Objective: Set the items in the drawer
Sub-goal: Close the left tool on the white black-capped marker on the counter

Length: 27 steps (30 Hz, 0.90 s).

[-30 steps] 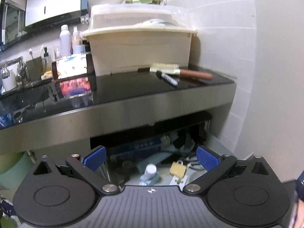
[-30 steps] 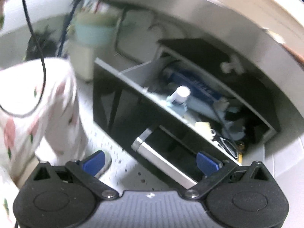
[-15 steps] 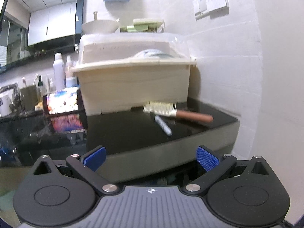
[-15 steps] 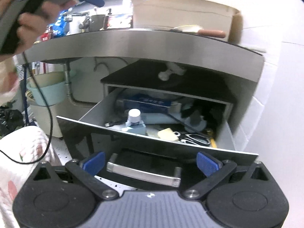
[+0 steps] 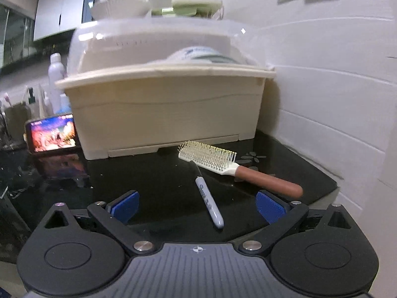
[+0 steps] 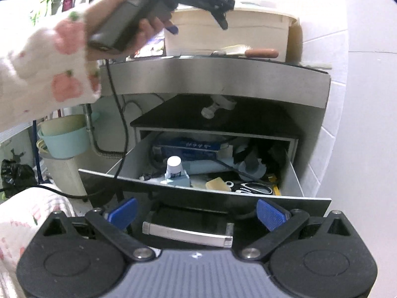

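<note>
A grey marker pen [image 5: 209, 199] and a hairbrush [image 5: 233, 170] with a brown handle lie on the black countertop [image 5: 148, 183]. My left gripper [image 5: 196, 206] is open and empty, just above the counter, with the marker between its fingers' line. In the right wrist view the drawer [image 6: 206, 193] under the counter stands pulled out, full of small items. My right gripper [image 6: 196, 213] is open and empty in front of the drawer's metal handle [image 6: 187, 233]. The left gripper [image 6: 198, 2] shows there above the counter, and the hairbrush [image 6: 250, 51] at the counter edge.
A beige dish rack box [image 5: 168, 109] with a clear lid stands behind the brush. A lit phone [image 5: 53, 134] leans at the left, with bottles behind. White tiled wall [image 5: 335, 99] bounds the right. Under the counter are a teal basin [image 6: 64, 141] and pipe.
My left gripper has risen from below the counter to over it and closed in on the marker. My right gripper has swung to face the open drawer squarely.
</note>
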Motion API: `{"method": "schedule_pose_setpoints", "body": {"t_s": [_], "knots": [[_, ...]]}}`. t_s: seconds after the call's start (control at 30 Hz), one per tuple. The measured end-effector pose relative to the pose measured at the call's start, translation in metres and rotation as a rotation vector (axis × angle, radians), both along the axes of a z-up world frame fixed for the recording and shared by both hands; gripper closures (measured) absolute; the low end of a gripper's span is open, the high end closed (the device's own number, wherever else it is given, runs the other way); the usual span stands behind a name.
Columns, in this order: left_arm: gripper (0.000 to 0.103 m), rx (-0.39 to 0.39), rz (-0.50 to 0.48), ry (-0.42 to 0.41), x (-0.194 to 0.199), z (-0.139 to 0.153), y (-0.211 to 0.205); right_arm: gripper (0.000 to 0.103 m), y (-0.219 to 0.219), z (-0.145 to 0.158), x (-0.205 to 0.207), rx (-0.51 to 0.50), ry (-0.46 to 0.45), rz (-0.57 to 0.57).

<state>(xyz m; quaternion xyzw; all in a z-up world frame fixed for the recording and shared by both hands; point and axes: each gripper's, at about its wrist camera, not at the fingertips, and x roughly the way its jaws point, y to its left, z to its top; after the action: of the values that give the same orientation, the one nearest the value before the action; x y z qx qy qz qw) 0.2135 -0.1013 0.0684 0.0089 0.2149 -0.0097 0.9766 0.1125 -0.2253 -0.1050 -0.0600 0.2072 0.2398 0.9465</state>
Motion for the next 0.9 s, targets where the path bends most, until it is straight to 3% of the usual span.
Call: {"method": "schedule_pose_setpoints", "body": {"t_s": [0.13,0.3,0.67,0.8,0.9], "knots": [[0.012,0.043,0.015,0.031,0.023,-0.007,-0.012,0.0,-0.005,0.002,0.0,0.021,-0.004,-0.002],[0.013,0.112,0.028,0.013,0.036,-0.015,-0.026,0.0,-0.01,0.002,-0.001,0.034,-0.003,-0.005],[0.032,0.085,0.079,0.076,0.063,-0.026,-0.019,0.0,-0.011,0.003,-0.003,0.049,-0.008,-0.003],[0.04,0.108,0.085,0.076,0.069,-0.026,-0.02,0.0,-0.01,0.003,-0.001,0.047,-0.004,-0.002],[0.057,0.12,0.065,0.075,0.069,-0.026,-0.022,0.0,-0.008,0.003,-0.002,0.044,-0.005,0.002]]}}
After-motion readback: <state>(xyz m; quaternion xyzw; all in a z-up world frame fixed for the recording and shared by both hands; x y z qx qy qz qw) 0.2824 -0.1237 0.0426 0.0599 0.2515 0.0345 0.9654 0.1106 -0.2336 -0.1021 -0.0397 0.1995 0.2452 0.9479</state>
